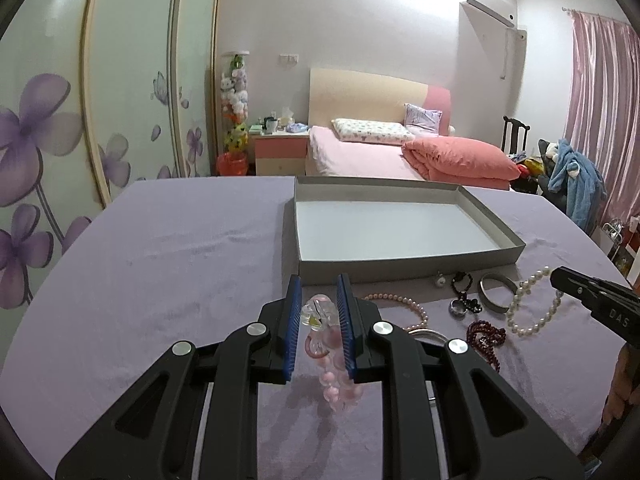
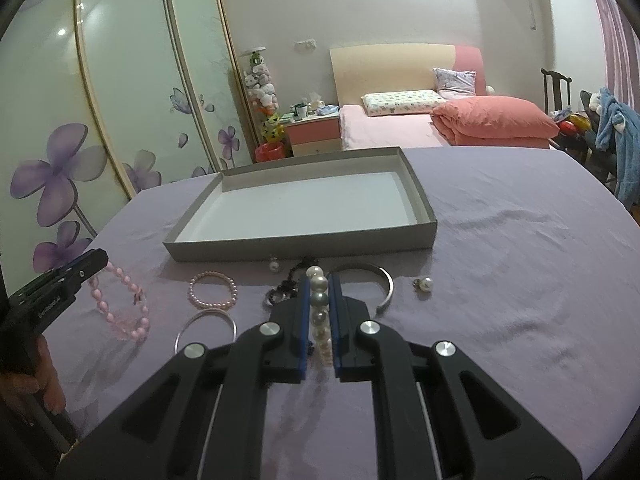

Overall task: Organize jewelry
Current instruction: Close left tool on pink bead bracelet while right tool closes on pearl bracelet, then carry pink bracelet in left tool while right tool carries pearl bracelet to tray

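On the left, my left tongs are pinching the pink bead bracelet between their blue pads, its loop hanging over the lilac tabletop. Next to the right, a small pink pearl bracelet is lying flat on the cloth, with a thin silver bangle just in front of it. Behind them I am seeing the shallow grey box, open and sitting on the tabletop. Moving on, a black beaded piece is lying near the box's front wall, with a single pearl earring just beside it. My right tongs are pressing on the white pearl necklace, its beads lined up between the pads. A silver cuff bangle is curving just right of the tongs, and a second pearl earring is resting further right.
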`<state>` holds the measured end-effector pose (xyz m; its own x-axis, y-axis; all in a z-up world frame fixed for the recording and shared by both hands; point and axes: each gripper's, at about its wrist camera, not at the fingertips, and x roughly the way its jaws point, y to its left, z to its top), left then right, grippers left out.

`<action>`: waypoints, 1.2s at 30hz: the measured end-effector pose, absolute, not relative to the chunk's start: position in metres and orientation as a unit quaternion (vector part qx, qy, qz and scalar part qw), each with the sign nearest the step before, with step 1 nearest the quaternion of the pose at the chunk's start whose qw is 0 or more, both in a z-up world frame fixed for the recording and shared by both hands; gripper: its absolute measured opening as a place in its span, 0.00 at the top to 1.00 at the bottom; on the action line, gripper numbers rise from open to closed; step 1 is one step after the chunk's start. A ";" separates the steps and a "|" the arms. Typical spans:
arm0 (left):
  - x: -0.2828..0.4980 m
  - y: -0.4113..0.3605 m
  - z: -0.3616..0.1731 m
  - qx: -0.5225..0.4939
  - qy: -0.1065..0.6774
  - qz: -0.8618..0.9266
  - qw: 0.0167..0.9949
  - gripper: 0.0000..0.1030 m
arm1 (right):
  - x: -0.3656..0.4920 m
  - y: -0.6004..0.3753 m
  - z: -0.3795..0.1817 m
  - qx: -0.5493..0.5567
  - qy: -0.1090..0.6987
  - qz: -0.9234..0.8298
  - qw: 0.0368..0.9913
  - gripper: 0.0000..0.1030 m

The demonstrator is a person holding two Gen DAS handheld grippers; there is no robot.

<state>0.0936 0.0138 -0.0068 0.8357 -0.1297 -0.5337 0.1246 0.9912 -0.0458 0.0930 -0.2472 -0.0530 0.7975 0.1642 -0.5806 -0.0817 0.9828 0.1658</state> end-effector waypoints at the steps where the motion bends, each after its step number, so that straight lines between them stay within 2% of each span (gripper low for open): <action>1: 0.093 0.013 -0.007 -0.004 0.277 -0.067 0.959 0.82 | 0.093 -0.246 -0.053 0.066 0.310 0.066 0.946 0.90; 10: 0.092 0.001 0.002 -0.001 0.257 -0.070 0.964 0.83 | 0.095 -0.233 -0.040 0.054 0.286 0.075 0.954 0.90; 11: 0.094 -0.001 0.006 -0.002 0.251 -0.072 0.965 0.99 | 0.095 -0.232 -0.037 0.053 0.281 0.075 0.955 0.91; 17: 0.105 -0.013 0.021 -0.002 0.228 -0.075 0.971 0.99 | 0.101 -0.222 -0.019 0.032 0.244 0.072 0.967 0.90; 26: 0.110 0.020 -0.023 -0.006 0.330 -0.066 0.942 0.99 | 0.102 -0.229 -0.030 0.042 0.264 0.065 0.961 0.90; 29: 0.103 0.037 -0.041 -0.002 0.360 -0.064 0.931 0.93 | 0.099 -0.230 -0.030 0.042 0.263 0.064 0.962 0.90; 31: 0.095 0.050 -0.050 -0.007 0.376 -0.061 0.925 0.79 | 0.098 -0.231 -0.031 0.041 0.264 0.064 0.961 0.90; 32: 0.091 0.054 -0.052 -0.012 0.380 -0.058 0.923 0.64 | 0.098 -0.231 -0.031 0.041 0.266 0.063 0.961 0.90; 33: 0.087 0.058 -0.054 -0.017 0.383 -0.055 0.922 0.56 | 0.098 -0.231 -0.032 0.041 0.267 0.063 0.961 0.90; 36: 0.078 0.064 -0.060 -0.034 0.390 -0.054 0.919 0.54 | 0.099 -0.230 -0.035 0.040 0.272 0.063 0.959 0.90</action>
